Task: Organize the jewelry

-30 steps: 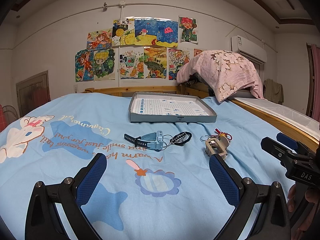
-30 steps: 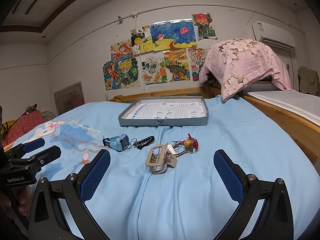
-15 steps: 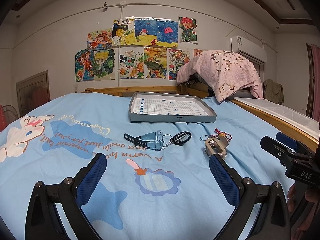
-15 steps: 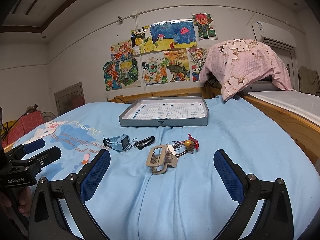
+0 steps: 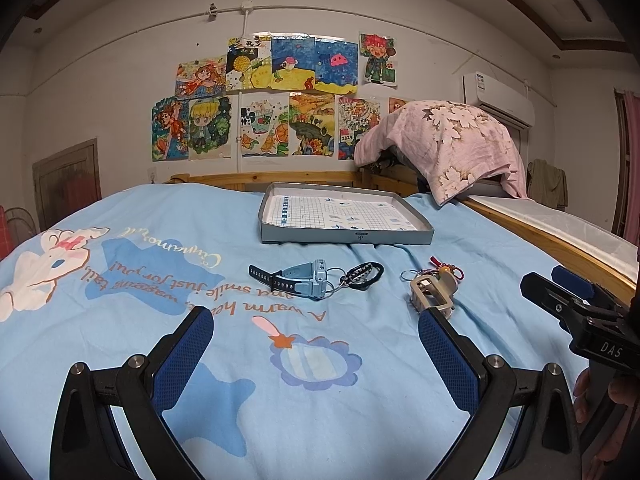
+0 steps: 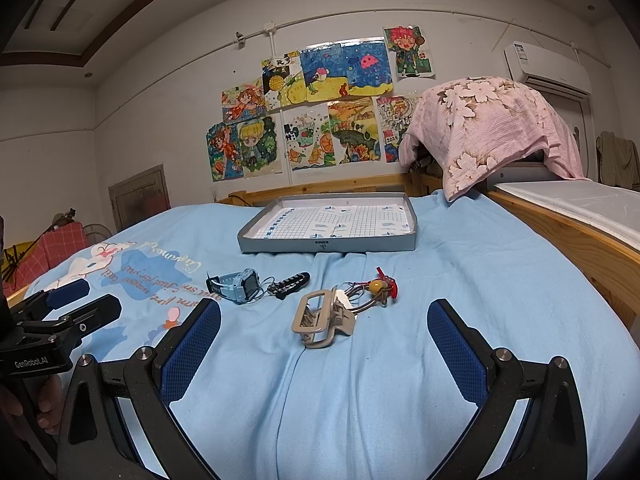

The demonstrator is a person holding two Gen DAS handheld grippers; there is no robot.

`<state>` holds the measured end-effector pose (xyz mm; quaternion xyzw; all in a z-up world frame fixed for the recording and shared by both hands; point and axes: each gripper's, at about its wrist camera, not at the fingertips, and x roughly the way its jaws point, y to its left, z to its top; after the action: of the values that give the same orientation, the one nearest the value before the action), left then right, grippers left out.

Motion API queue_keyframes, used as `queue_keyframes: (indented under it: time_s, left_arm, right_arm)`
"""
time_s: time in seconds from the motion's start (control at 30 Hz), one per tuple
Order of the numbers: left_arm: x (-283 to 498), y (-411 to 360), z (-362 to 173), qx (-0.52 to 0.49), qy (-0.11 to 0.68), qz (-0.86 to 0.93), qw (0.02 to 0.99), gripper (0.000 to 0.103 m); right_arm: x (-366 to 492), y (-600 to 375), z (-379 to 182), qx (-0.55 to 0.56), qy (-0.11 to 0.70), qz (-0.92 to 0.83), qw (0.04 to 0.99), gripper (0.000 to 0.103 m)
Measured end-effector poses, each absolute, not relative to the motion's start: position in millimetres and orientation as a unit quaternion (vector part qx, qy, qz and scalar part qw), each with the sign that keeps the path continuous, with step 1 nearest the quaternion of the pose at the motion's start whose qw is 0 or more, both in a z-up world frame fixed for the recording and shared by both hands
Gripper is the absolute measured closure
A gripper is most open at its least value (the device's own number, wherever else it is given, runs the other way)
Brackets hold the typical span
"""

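Four loose pieces on bed, none yet in tray (image 6: 326,240). Hair clip (image 6: 320,320) lies nearest my right claw (image 6: 324,320), cord of beaded charm (image 6: 380,284) touching it. Blue watch (image 5: 304,278) and black bracelet (image 5: 362,276) lie left of those, thin wire loop looks tangled between them. Both claws spread wide, holding nothing; left claw (image 5: 316,336) hovers short of watch.

Risks, my judgement:
- lifting clip drags charm along
- watch pulls bracelet by loop
- soft bedsheet (image 6: 400,380) bunches into pads, weak pinch
- small bits drop short of tray
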<state>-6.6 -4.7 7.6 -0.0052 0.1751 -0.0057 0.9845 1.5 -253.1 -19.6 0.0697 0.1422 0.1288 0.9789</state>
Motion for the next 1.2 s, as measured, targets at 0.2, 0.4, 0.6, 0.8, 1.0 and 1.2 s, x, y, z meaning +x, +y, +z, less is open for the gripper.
queue_keyframes:
  time_s: [0.2,0.4,0.6,0.8,1.0,1.2]
  left_arm:
    - [-7.7,-5.2,8.7,-0.006,0.176,-0.006,0.984,0.000]
    - [-8.9,-4.7,10.5,-0.007,0.173,-0.004,0.985,0.000]
    - [-9.8,-5.8,19.4,-0.008,0.167,0.003,0.986,0.000]
    - [24.5,11.2,28.0,-0.026,0.185,0.006,0.982,0.000]
    - [56.6,21.8,31.4,-0.035,0.200,0.005,0.979,0.000]
    - [90.8,29.4,31.1,-0.044,0.211,0.003,0.977,0.000]
  right_arm:
    - [1.6,-253.0,-19.4,0.070,0.141,0.130,0.979,0.001]
    - [3.8,-252.5,-18.4,0.070,0.141,0.130,0.979,0.001]
    - [20.2,-251.0,-7.1,0.073,0.136,0.134,0.979,0.001]
    - [40.6,-248.5,3.8,0.078,0.136,0.141,0.978,0.001]
    - [68.8,-243.6,13.0,0.083,0.137,0.144,0.977,0.001]
    - [96.2,-237.3,15.1,0.090,0.141,0.138,0.976,0.001]
